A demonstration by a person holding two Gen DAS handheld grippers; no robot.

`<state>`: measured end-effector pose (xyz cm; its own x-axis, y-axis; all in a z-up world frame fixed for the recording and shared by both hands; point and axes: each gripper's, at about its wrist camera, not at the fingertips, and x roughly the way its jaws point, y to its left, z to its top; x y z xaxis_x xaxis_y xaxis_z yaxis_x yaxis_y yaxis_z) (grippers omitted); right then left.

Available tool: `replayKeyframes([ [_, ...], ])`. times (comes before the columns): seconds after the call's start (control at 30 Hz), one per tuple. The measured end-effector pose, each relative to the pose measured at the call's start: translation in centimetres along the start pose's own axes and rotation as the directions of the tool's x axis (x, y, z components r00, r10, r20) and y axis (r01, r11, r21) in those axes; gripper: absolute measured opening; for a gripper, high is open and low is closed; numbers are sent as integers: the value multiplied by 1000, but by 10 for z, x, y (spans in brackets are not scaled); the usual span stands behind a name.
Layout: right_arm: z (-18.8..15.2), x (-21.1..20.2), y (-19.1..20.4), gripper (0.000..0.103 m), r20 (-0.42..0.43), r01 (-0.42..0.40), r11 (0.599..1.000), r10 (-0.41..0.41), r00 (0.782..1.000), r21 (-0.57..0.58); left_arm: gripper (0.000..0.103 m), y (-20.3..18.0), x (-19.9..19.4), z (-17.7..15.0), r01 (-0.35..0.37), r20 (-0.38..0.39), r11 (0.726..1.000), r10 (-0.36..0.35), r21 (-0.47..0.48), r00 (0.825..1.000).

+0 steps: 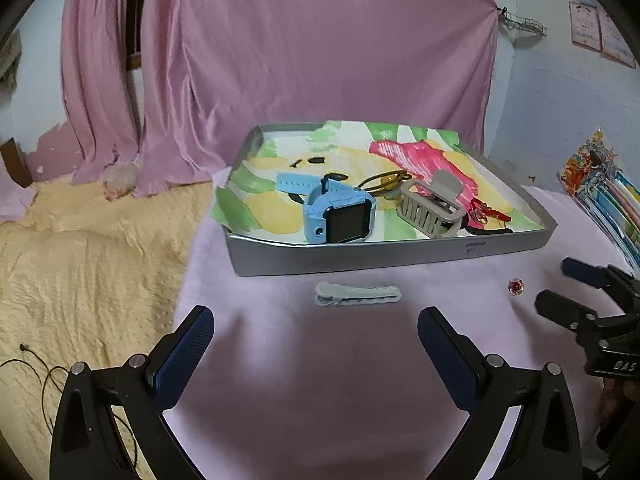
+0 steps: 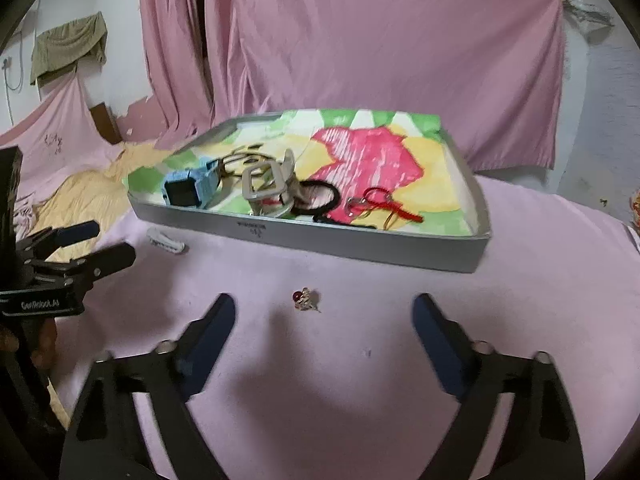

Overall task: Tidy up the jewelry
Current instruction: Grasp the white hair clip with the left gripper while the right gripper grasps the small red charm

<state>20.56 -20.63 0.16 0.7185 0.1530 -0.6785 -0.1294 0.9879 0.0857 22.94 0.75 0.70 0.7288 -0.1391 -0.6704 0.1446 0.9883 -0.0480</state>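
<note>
Both grippers gaping; brooch (image 2: 305,299) ahead between right jaws.

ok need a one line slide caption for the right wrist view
Open right hand-held gripper facing a small red-stoned trinket on pink cloth, before the grey tray.

A shallow grey tray (image 1: 400,254) lined with green, yellow and pink patterned paper sits on the pink-covered tabletop. Inside it, near the front wall, a blue smartwatch (image 1: 340,216) lies on its side with its dark screen facing forward. Just to its right rests a grey claw hair clip (image 1: 432,208), beside a black hair tie (image 2: 320,196) and a red cord piece (image 2: 384,200). Outside the tray, a pale grey hair clip (image 1: 357,294) lies flat just before the front wall, and a small red-stoned trinket (image 2: 305,299) lies well apart from it.
</note>
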Motion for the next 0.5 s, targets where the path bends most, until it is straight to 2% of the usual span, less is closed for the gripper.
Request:
replayKeyframes([
  [0.03, 0, 3, 1, 69, -12, -9, 1000, 9, 1000, -1, 102, 0, 3, 2, 11, -15, 1000, -11, -4, 1000],
  [0.1, 2, 8, 3, 68, -28, -15, 1000, 15, 1000, -8, 94, 1, 7, 5, 28, -22, 1000, -28, -12, 999],
  [0.13, 3, 10, 3, 64, -33, -20, 1000, 20, 999, -11, 93, 0, 9, 6, 27, -26, 1000, -27, -13, 999],
  [0.23, 6, 16, 5, 51, -54, -38, 999, 37, 998, -14, 78, 0, 16, 9, 49, -55, 999, -50, -22, 997],
  [0.27, 6, 19, 4, 51, -65, -48, 999, 47, 997, -10, 74, 0, 19, 10, 64, -69, 998, -66, -30, 995],
  [0.33, 6, 21, 5, 50, -73, -71, 997, 70, 995, -3, 71, 0, 24, 11, 78, -87, 996, -81, -38, 993],
  [0.43, 8, 24, 7, 42, -81, -76, 997, 75, 994, -8, 70, 0, 29, 12, 102, -107, 994, -107, -50, 988],
  [0.5, 9, 28, 9, 41, -96, -77, 997, 75, 993, -16, 66, -1, 32, 13, 115, -120, 992, -120, -48, 986],
])
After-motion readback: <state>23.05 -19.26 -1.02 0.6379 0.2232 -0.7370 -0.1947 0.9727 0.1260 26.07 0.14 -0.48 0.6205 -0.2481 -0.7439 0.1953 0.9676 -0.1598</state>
